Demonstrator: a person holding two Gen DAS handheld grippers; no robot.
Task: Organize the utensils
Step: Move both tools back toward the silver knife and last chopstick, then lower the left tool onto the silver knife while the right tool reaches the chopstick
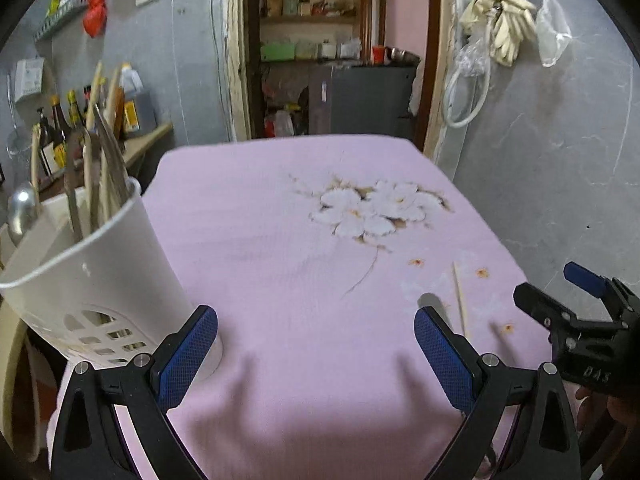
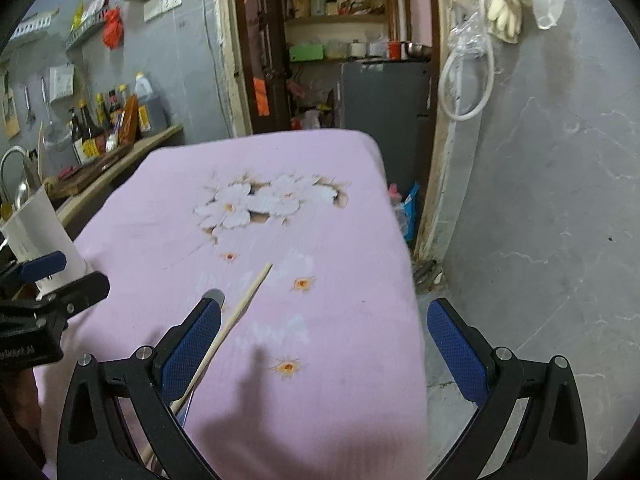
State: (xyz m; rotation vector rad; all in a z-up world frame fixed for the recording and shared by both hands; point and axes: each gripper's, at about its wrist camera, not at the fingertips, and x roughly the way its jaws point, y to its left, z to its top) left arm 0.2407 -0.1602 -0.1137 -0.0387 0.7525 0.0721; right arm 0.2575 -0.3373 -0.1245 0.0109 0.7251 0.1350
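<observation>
A white utensil holder stands at the left edge of the pink flowered tablecloth, with several utensils upright in it. My left gripper is open and empty, its left finger close beside the holder's base. A wooden chopstick lies on the tablecloth, with a grey metal utensil tip beside it. My right gripper hangs open above the cloth's right edge, and the chopstick runs just inside its left finger. The chopstick, the right gripper, the holder and the left gripper also show in the opposite views.
A wooden counter with sauce bottles runs along the left wall. Beyond the table is a doorway with shelves and a grey cabinet. To the right the cloth drops off to grey floor. Gloves and plastic bags hang on the wall.
</observation>
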